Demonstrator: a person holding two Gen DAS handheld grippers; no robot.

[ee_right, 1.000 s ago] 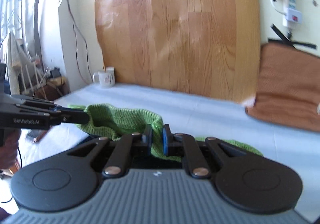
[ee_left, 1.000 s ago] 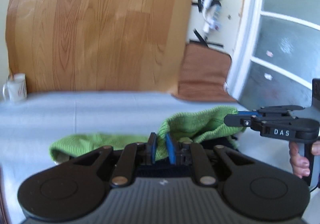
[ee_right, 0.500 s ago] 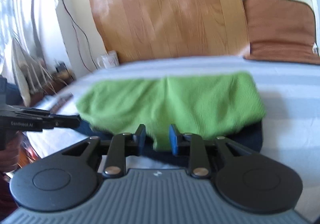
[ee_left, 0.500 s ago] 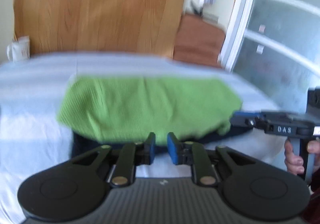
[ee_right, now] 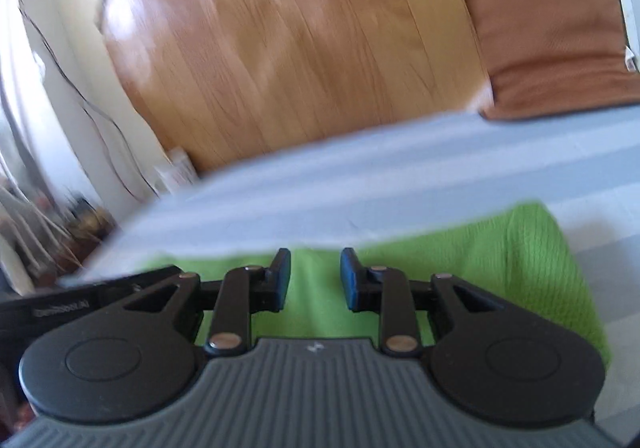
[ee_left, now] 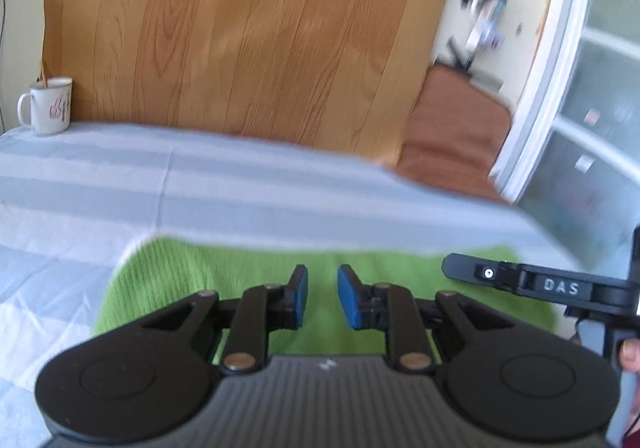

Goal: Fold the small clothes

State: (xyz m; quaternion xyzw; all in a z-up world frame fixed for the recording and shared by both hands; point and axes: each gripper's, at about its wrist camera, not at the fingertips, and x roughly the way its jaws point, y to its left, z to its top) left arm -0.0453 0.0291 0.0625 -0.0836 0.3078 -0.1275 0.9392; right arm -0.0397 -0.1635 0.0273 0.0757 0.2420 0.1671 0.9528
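Observation:
A green knitted garment [ee_left: 192,276] lies flat on the grey-striped tablecloth [ee_left: 240,187], its far edge straight. My left gripper [ee_left: 322,276] hovers low over its near part, blue pads apart with only cloth showing below the gap, nothing pinched. In the right wrist view the garment [ee_right: 520,260] spreads to the right. My right gripper [ee_right: 315,262] stands over it with its jaws closing, a clear gap between the pads and nothing gripped. The right gripper's black finger [ee_left: 472,272] reaches in from the right, with a person's hand [ee_left: 630,358] behind it.
A white mug [ee_left: 50,105] stands at the table's far left. A wood-grain board [ee_left: 240,31] leans on the wall behind the table. A brown cushion [ee_right: 552,35] sits at the back right. A glazed door [ee_left: 592,107] stands at the right.
A second ago both grippers were shut on the raised green garment. They have let go of it and sunk, and it now lies flat.

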